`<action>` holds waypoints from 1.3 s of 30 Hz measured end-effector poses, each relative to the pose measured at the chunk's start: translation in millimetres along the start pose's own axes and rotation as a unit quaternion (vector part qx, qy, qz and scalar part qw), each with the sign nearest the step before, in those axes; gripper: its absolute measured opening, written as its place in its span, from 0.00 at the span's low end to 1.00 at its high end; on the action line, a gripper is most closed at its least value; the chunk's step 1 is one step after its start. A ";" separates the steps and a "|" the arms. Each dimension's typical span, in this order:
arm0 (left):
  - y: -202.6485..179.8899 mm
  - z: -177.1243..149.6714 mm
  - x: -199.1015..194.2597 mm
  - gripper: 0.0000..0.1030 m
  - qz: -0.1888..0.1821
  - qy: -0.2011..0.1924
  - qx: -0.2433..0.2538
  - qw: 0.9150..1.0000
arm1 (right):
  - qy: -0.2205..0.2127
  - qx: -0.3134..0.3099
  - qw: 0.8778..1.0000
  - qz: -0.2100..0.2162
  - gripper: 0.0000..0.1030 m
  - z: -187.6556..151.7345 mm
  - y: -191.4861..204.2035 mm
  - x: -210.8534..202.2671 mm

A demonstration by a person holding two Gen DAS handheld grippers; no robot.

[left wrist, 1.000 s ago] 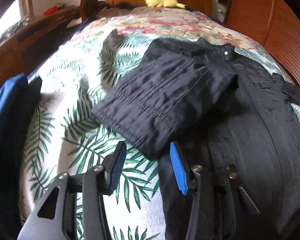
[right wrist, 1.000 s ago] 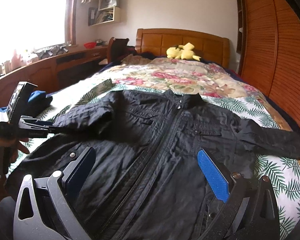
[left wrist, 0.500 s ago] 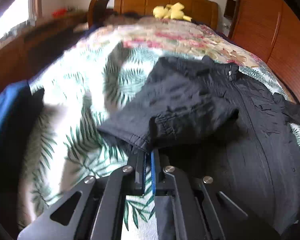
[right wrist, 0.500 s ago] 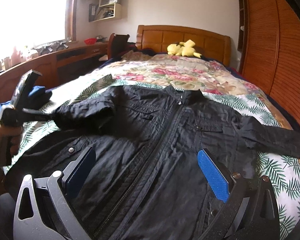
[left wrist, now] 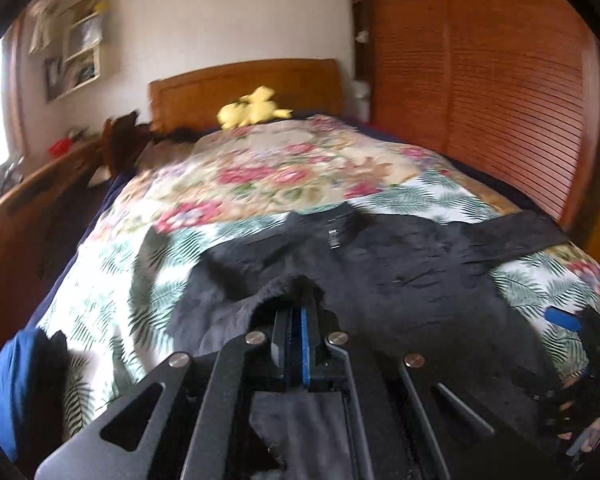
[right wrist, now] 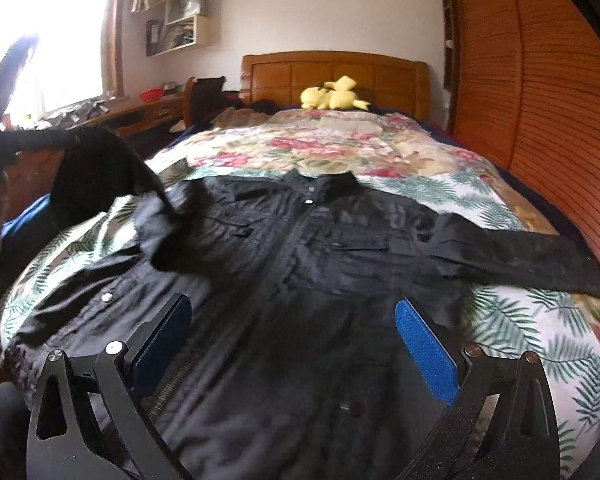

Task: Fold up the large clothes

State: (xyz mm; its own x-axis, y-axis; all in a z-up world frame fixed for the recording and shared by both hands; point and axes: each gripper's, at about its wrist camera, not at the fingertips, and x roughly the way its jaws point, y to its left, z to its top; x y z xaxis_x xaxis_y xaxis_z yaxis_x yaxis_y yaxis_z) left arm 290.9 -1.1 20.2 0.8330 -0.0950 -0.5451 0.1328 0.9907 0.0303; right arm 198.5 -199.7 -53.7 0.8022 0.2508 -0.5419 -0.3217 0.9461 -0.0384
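Observation:
A large black jacket (right wrist: 300, 264) lies face up on the bed, zipped, collar toward the headboard. My left gripper (left wrist: 296, 316) is shut on the cuff of its left sleeve (left wrist: 284, 292) and holds it raised above the bed; the lifted sleeve (right wrist: 100, 168) hangs at the left in the right wrist view. The other sleeve (right wrist: 520, 256) lies stretched out to the right. My right gripper (right wrist: 292, 336) is open and empty, low over the jacket's lower front. Its blue pad (left wrist: 564, 318) shows at the right in the left wrist view.
The bed has a palm-leaf and floral quilt (right wrist: 372, 148) and a wooden headboard (right wrist: 332, 76) with a yellow plush toy (right wrist: 332, 96). A wooden slatted wardrobe (right wrist: 540, 100) stands at the right, a wooden desk (right wrist: 140, 116) under the window at the left. Blue cloth (left wrist: 16, 384) lies at the bed's left edge.
My left gripper shut on the sleeve cuff, then lifted it up off the bed and swung toward the jacket's middle. My right gripper stayed open over the hem.

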 end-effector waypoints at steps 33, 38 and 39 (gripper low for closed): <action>-38.9 -126.2 -43.2 0.25 -0.059 0.008 0.038 0.998 | 0.038 -0.005 0.999 -0.005 1.00 -12.4 -6.2 23.6; -12.9 -133.6 -55.4 0.25 -0.045 -0.001 0.019 0.999 | 0.035 -0.008 0.999 0.012 1.00 -7.5 9.7 33.2; -6.0 -135.1 -57.1 0.25 -0.042 -0.001 0.014 0.999 | 0.032 -0.008 0.999 0.023 1.00 -5.7 15.2 34.3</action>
State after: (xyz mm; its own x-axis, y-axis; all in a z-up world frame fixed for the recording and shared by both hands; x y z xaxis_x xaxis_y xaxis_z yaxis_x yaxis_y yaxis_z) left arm 170.0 11.5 -62.1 0.8189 -0.1779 -0.5456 0.2168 0.9762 0.0071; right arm 218.3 -177.8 -77.6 0.7530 0.2795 -0.5958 -0.3658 0.9303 -0.0259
